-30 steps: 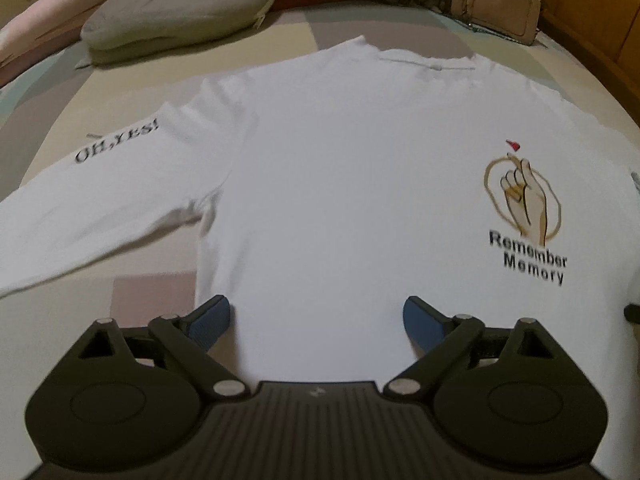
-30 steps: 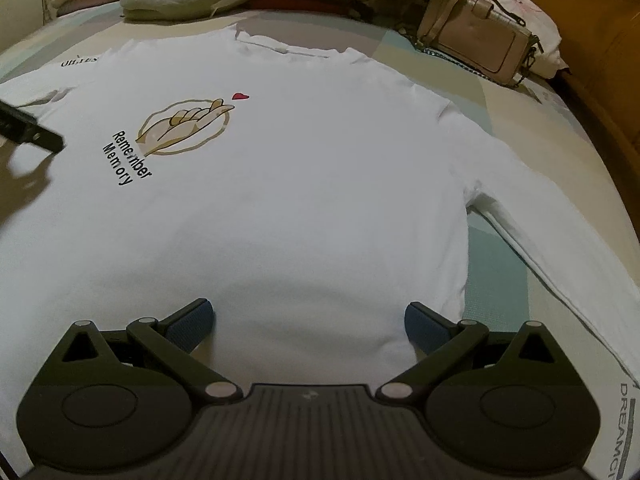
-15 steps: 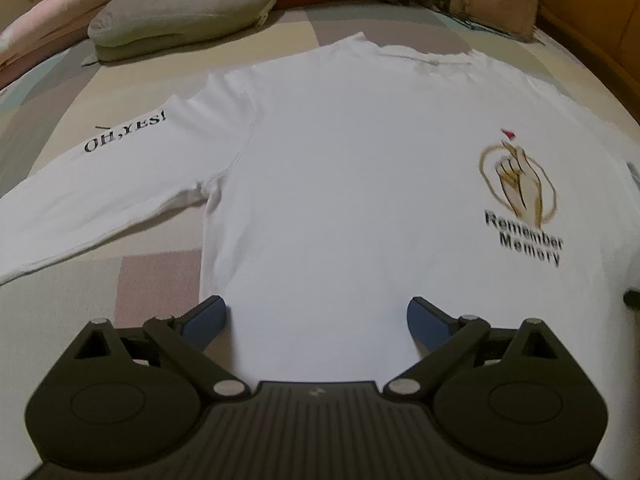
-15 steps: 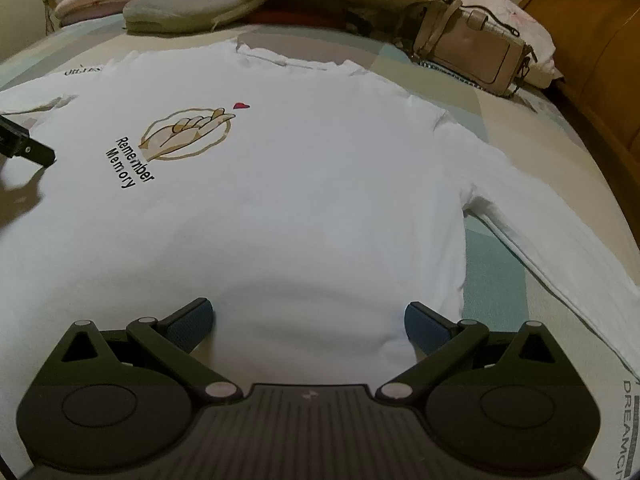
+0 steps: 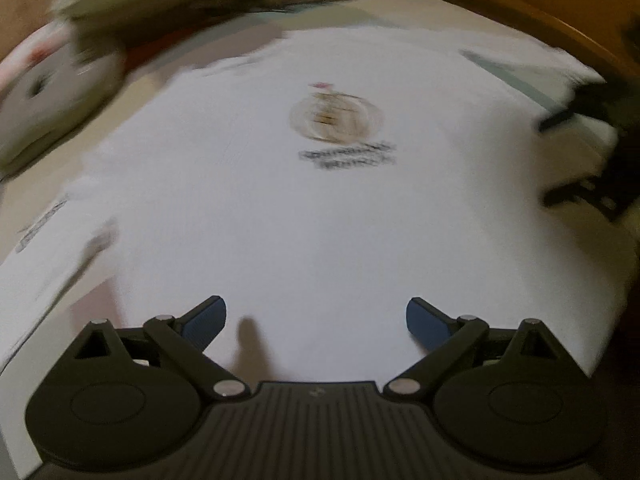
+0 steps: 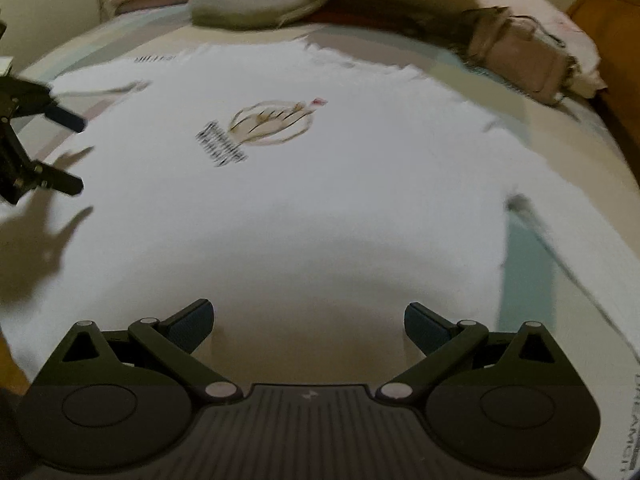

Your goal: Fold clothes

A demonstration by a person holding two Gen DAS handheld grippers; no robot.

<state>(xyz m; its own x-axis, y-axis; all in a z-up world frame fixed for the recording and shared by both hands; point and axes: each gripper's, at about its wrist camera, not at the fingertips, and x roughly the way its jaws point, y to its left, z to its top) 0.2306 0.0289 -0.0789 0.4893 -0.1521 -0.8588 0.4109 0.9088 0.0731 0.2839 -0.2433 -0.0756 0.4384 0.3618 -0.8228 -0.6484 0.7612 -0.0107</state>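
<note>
A white long-sleeved shirt [image 5: 280, 220] [image 6: 340, 200] lies spread flat, front up, on the bed. Its hand-and-heart print with black lettering [image 5: 334, 118] [image 6: 272, 122] is blurred. My left gripper [image 5: 316, 318] hovers open over the shirt's lower part, holding nothing. In the right wrist view it shows at the left edge [image 6: 74, 152], fingers apart above the shirt's side. My right gripper [image 6: 308, 324] is open over the hem area with nothing between its fingers. It appears blurred at the right edge of the left wrist view [image 5: 560, 160].
A grey ring cushion [image 6: 256, 6] [image 5: 40, 92] and a beige handbag [image 6: 520, 56] lie beyond the collar. Pink bedding [image 6: 560, 16] is behind the bag. A wooden bed frame [image 5: 520, 4] [image 6: 612, 8] runs along the right. The right sleeve [image 6: 580, 240] stretches towards the bed's edge.
Both views have swung quickly and are motion-blurred. The left gripper turned right, bringing the print to the centre. The right gripper turned left, and more of the left gripper shows. Both stay open.
</note>
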